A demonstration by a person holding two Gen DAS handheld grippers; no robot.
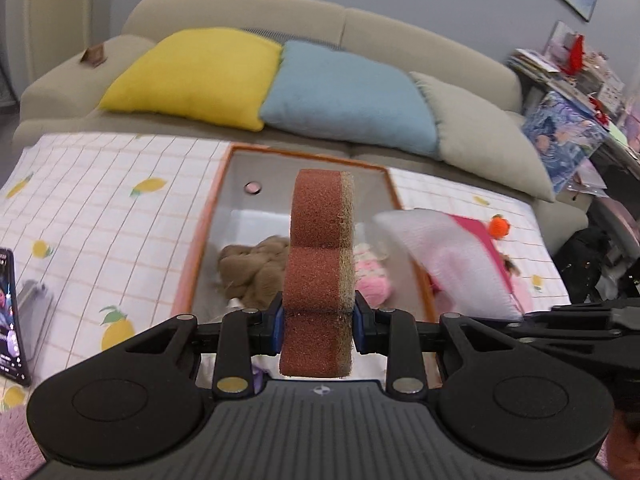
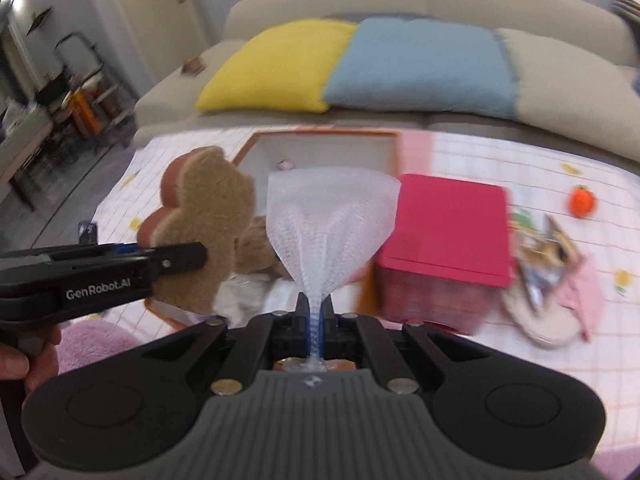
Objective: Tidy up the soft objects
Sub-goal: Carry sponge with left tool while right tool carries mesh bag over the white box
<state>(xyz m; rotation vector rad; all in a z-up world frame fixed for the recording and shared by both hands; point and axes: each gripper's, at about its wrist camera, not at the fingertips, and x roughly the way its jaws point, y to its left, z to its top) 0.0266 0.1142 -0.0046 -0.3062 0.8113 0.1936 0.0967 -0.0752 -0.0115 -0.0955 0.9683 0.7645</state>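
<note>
My left gripper (image 1: 318, 320) is shut on a red-brown sponge (image 1: 320, 240) with a tan scouring face, held upright over an orange-rimmed bin (image 1: 208, 216). In the bin lie a brown yarn bundle (image 1: 256, 268) and a pink yarn ball (image 1: 374, 280). My right gripper (image 2: 315, 308) is shut on a white foam net (image 2: 332, 216) that fans out above the jaws, also over the bin (image 2: 320, 134). In the right wrist view, the left gripper (image 2: 180, 258) and its sponge (image 2: 204, 220) show at the left, close beside the net.
A pink box (image 2: 448, 240) stands right of the bin on the lemon-print cloth (image 1: 100, 208). An orange knitted ball (image 2: 583, 200) and a pile with a slipper and pink cloth (image 2: 552, 292) lie further right. A phone (image 1: 10, 312) stands at the left; sofa cushions (image 1: 344, 92) lie behind.
</note>
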